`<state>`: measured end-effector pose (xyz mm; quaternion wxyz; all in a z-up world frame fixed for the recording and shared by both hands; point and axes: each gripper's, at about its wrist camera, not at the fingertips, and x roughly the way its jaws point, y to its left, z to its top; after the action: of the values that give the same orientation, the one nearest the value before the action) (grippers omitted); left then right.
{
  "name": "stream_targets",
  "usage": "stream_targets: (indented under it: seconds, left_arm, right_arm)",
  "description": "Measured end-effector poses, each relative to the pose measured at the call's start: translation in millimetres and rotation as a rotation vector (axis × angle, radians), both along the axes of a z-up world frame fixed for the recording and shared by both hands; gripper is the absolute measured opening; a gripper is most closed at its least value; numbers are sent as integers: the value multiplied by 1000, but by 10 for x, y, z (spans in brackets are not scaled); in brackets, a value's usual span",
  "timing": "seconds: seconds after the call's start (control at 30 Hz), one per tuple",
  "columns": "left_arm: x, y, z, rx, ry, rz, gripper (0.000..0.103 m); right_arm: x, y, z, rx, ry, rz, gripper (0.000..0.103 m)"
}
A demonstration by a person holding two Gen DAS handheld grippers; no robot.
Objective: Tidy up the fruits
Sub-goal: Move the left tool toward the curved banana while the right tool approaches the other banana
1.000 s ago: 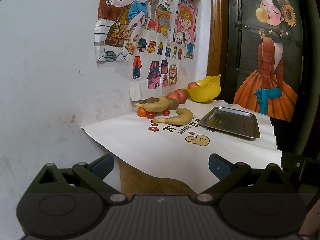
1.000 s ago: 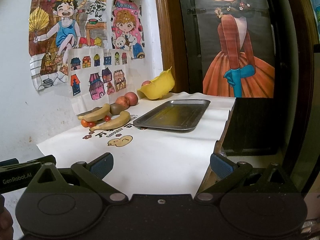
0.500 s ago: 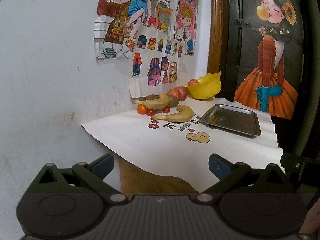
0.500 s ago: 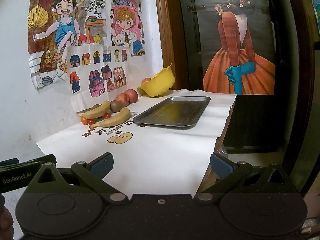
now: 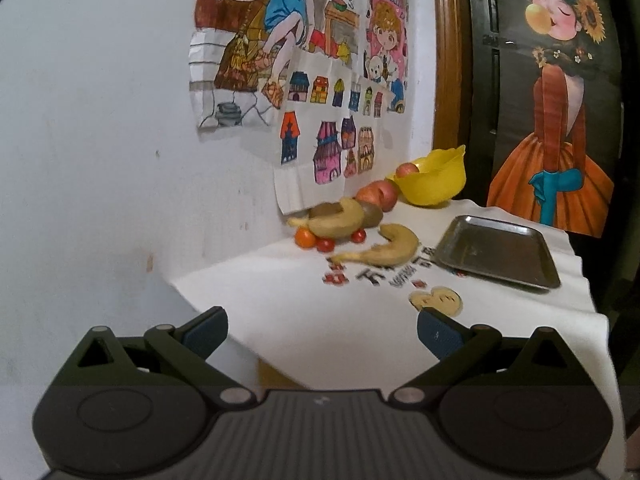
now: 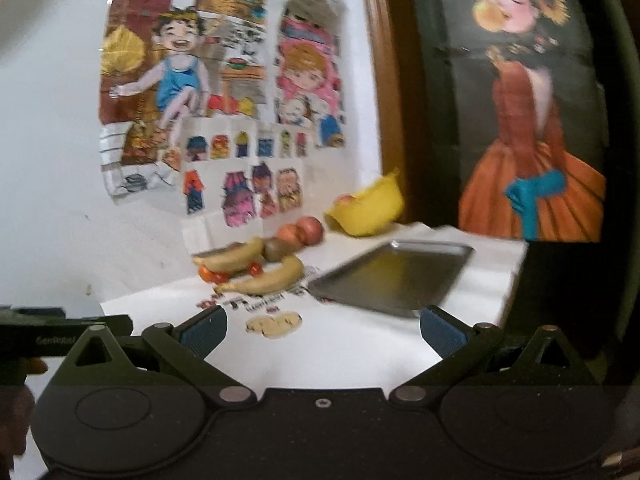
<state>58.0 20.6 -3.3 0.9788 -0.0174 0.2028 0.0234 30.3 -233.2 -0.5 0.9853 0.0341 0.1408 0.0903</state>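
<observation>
Left tool (image 5: 322,330) and right tool (image 6: 323,330) both hanging spread apart, empty, curved yellow bananas (image 5: 386,246) lying well ahead on white-covered counter (image 5: 280,296), beside flat grey metal tray (image 5: 498,252).

Glossy metal tray (image 5: 496,252), plastic bowl (image 5: 434,182)

Two bananas (image 5: 384,246), three apples (image 5: 378,194), roughly three tomatoes (image 5: 325,244), one tray (image 5: 496,252).

Ahead of me a white paper table cover (image 5: 288,304) printed with red and black characters and a yellow gourd cartoon (image 5: 436,300) drapes over the table edge. On the white wall hang colourful children's drawings (image 5: 296,52) of cartoon kids and little houses. To my right, past a brown wooden door frame (image 5: 448,60), a dark door carries a poster of a girl in an orange dress (image 5: 556,120).
</observation>
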Motion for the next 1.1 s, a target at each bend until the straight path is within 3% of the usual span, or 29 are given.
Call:
stream_targets:
  seconds: [0.2, 0.37, 0.6, 0.73, 1.1]
  left_arm:
    - [491, 213, 76, 30, -9, -52, 103]
    - [889, 337, 104, 75, -31, -80, 103]
    - [1462, 300, 85, 185, -67, -176, 103]
    - [1755, 190, 13, 254, -71, -225, 103]
    - [2389, 71, -181, 318, -10, -274, 94]
  right_arm:
    - [553, 1, 231, -5, 54, 147, 102]
    - [1212, 105, 346, 7, 212, 222, 102]
    - [2105, 312, 200, 4, 276, 316, 102]
    - [2627, 363, 40, 15, 332, 348, 94]
    - [3491, 543, -211, -30, 393, 351, 87]
